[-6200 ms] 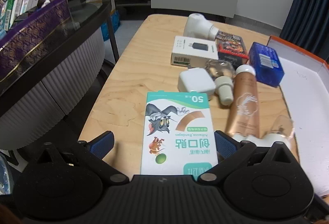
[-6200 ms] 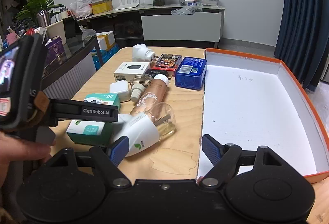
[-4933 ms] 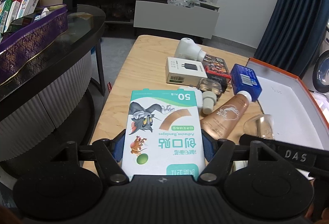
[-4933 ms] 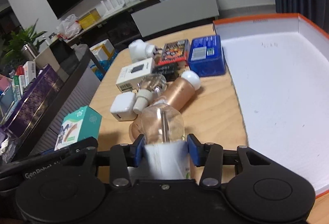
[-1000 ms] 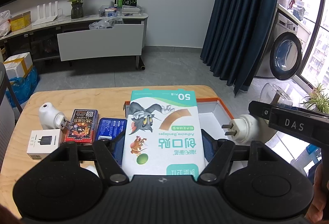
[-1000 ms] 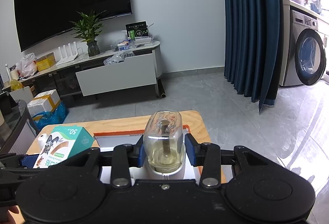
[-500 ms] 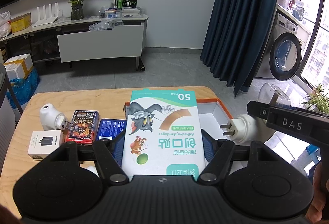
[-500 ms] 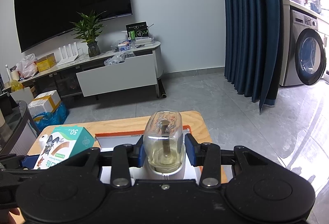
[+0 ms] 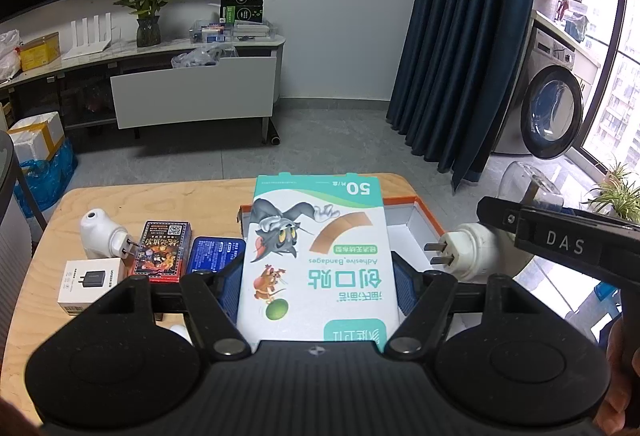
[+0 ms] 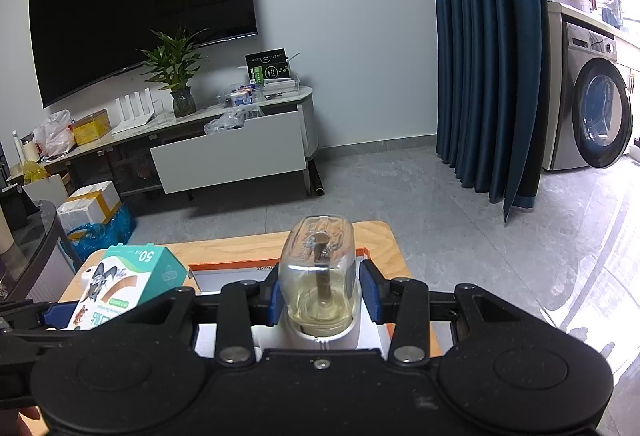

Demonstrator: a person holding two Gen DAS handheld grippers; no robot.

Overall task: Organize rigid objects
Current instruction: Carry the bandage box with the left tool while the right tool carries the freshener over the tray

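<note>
A teal-and-white cartoon-printed bandage box, an orange-rimmed white tray, a blue tin.

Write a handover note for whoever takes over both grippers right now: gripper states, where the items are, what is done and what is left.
Left gripper: shut on the bandage box, held up in front of the orange-rimmed tray.
Right gripper: shut on the plug-in liquid bottle, also held in the air by the tray.
On the table, outside the tray: white plug-in device, card pack, blue box, charger box.
Done: both items picked up.
Left: probably set both into the tray, then go back for the four on the table.
</note>
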